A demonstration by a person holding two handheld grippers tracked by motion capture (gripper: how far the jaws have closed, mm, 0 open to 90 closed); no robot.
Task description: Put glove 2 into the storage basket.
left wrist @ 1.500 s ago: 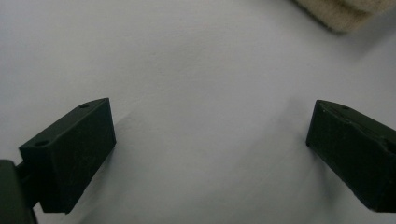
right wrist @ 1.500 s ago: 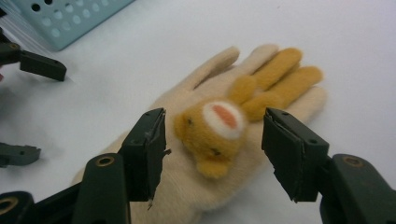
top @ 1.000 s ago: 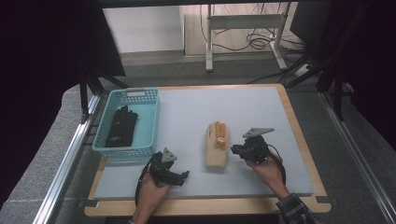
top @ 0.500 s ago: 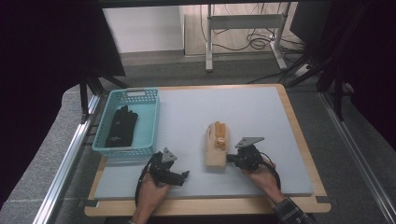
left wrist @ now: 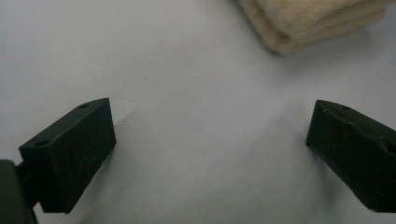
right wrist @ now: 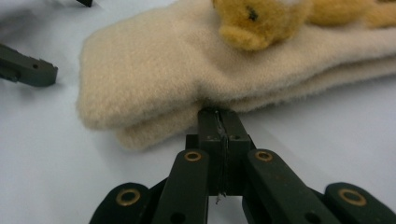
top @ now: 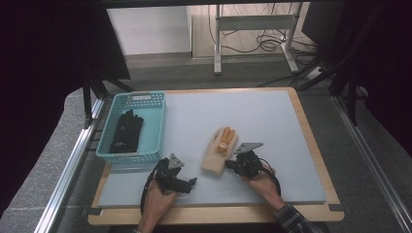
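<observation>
A pair of cream mittens (top: 214,156) lies stacked on the pale mat, with an orange plush figure (top: 225,137) on top. In the right gripper view the mittens (right wrist: 154,60) and the plush figure (right wrist: 257,18) lie just ahead. My right gripper (right wrist: 218,116) is shut, jaws pressed flat together, its tip against the lower mitten's edge; in the high view the right gripper (top: 228,165) sits at the mittens' near right side. My left gripper (top: 192,182) rests low on the mat, left of the mittens. Its jaws stand wide open (left wrist: 210,140) over bare mat, a mitten corner (left wrist: 308,18) beyond.
A blue basket (top: 141,97) stands at the mat's left edge with black gloves (top: 125,130) inside. The mat lies on a wooden board (top: 311,141). Dark curtains and metal frame rails flank the table.
My right gripper has moved left and down, from beside the mittens to their near edge. The left gripper and the mittens have stayed in place.
</observation>
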